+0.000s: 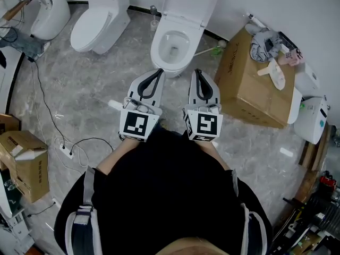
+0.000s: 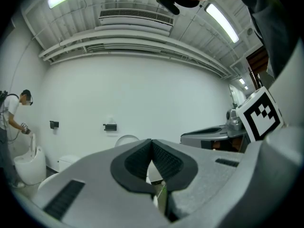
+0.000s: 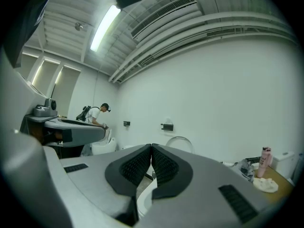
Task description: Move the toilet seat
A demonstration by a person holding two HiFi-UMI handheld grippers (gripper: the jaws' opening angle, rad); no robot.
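Head view: left gripper [image 1: 158,72] and right gripper [image 1: 197,72] side by side. The toilet seat [image 1: 156,49] lies just ahead of both tips, with the lid [image 1: 188,4] upright beyond.
Left gripper view: fingers [image 2: 166,163] pressed together, nothing between them, and the lid's curve just past the tips.
Right gripper view: fingers together here too, empty. The toilet seat shows white just below the tips.
Risk: closed tips can only nudge. Smooth plastic could slide off them and the seat slam down.

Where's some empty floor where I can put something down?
The marble floor between the closed toilet and the left gripper is bare. So is most of the floor on the near side of the big cardboard box. It's crowded at the left around the power strip, and on top of that box.
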